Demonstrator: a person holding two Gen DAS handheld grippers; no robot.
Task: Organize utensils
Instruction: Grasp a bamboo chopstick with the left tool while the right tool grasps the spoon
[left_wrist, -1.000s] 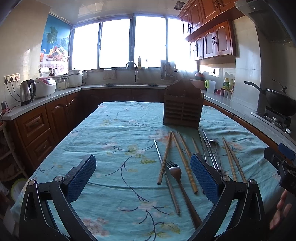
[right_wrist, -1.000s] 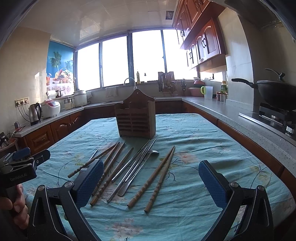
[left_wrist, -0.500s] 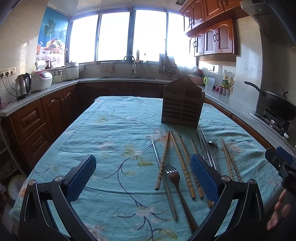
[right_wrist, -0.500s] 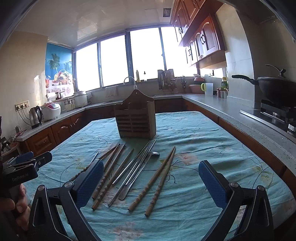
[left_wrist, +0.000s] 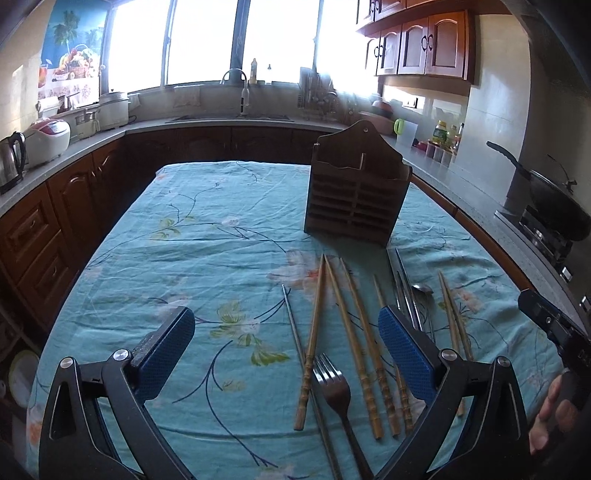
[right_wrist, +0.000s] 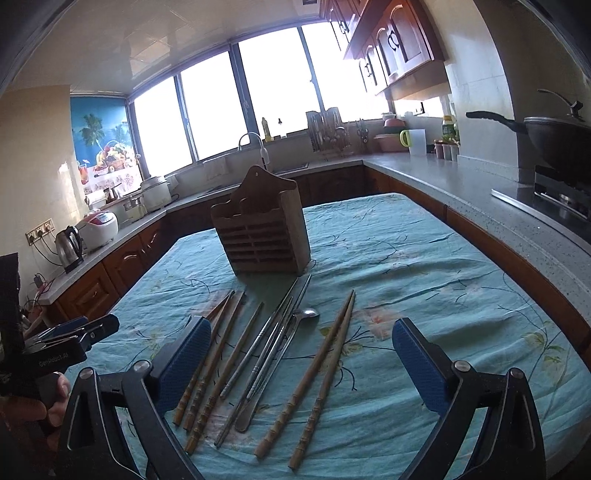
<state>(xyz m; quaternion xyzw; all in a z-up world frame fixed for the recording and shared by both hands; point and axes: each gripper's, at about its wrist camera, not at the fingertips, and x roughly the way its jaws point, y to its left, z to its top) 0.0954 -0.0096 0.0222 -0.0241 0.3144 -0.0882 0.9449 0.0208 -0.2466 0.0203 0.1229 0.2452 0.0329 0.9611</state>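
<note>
Presently, on the tabletop (left_wrist: 207, 236), covered by a teal floral cloth:

Left gripper (left_wrist: 286, 350): fingers (left_wrist: 164, 350) wide apart, nothing between the pads but cloth and utensils lying below. Its lower frame runs off the bottom edge of the left wrist view.

Right gripper (right_wrist: 301, 362): fingers (right_wrist: 419, 363) apart, having just been closing a little; nothing is pinched, the utensils lie on the cloth beneath. In the left wrist view only its dark tip and a few fingertips of the person's hand (left_wrist: 550, 413) show at the right edge.

Wooden utensil holder (left_wrist: 356, 194): upright, well beyond both sets of fingers, slatted front facing the cameras. Its compartments are seen only at the top rim; the contents cannot be made out.

Fork (left_wrist: 334, 384): between the left fingers, tines pointing away; its handle is cut off by the bottom edge.

Wooden chopsticks (left_wrist: 314, 339): several, fanned between the left fingers and past the right-hand one, which hides parts of some. A further pair (right_wrist: 321, 373) lies between the right fingers.

Metal chopsticks (right_wrist: 266, 347): a bundle overlapping one another just inside the left-hand finger of the right gripper; the exact count is hard to tell. A single one (left_wrist: 293, 328) lies beside the fork.

Spoon (right_wrist: 306, 314): bowl visible ahead of the right fingers, handle mingled with the metal chopsticks.

Wok (right_wrist: 557, 140): on the stove, off to the right, partly cut off.
</note>
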